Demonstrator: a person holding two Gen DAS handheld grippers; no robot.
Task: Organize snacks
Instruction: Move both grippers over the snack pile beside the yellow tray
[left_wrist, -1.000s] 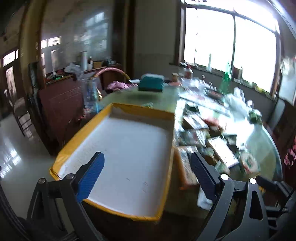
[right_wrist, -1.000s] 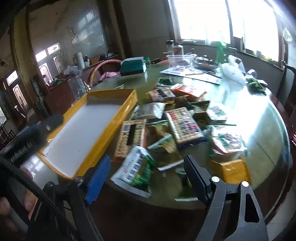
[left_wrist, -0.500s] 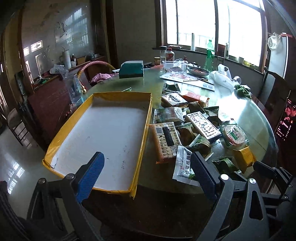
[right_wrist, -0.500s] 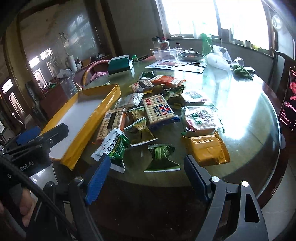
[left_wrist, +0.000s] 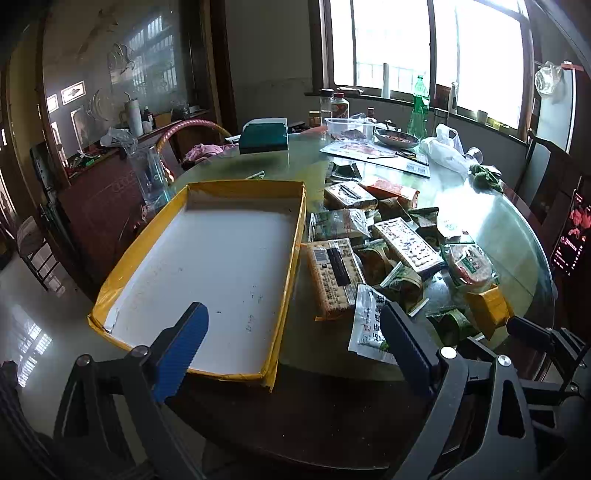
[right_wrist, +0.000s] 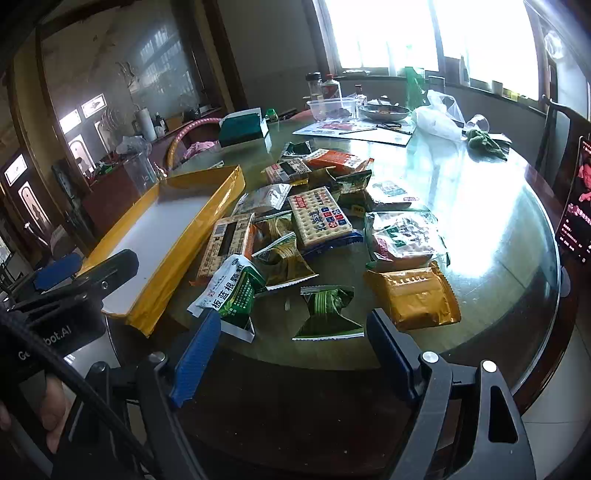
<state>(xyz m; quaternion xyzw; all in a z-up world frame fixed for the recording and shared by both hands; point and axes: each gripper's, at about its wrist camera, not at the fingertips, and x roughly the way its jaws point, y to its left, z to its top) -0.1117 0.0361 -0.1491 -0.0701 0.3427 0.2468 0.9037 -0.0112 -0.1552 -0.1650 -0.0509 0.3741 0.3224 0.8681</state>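
A yellow-rimmed box with a white floor (left_wrist: 221, 258) lies empty on the round glass table, also in the right wrist view (right_wrist: 173, 221). Right of it lies a heap of several snack packs: a cracker pack (right_wrist: 319, 216), a brown biscuit pack (left_wrist: 334, 275), a green-white sachet (right_wrist: 232, 291), a small green pack (right_wrist: 327, 308), a gold pack (right_wrist: 415, 293). My left gripper (left_wrist: 291, 343) is open and empty, above the box's near edge. My right gripper (right_wrist: 291, 354) is open and empty, above the table's near rim before the green pack.
The table's far side holds a teal box (left_wrist: 264, 134), a clear tub (left_wrist: 349, 127), a metal bowl (left_wrist: 395, 137), bottles, a white plastic bag (left_wrist: 443, 149) and a poster. A lit phone (right_wrist: 576, 199) stands at the right edge. A sideboard (left_wrist: 107, 192) stands left.
Both grippers drew back and steadied. The left view swung right, bringing the snack heap into sight; the right view now shows the whole heap closer to centre. Jaws stayed open.
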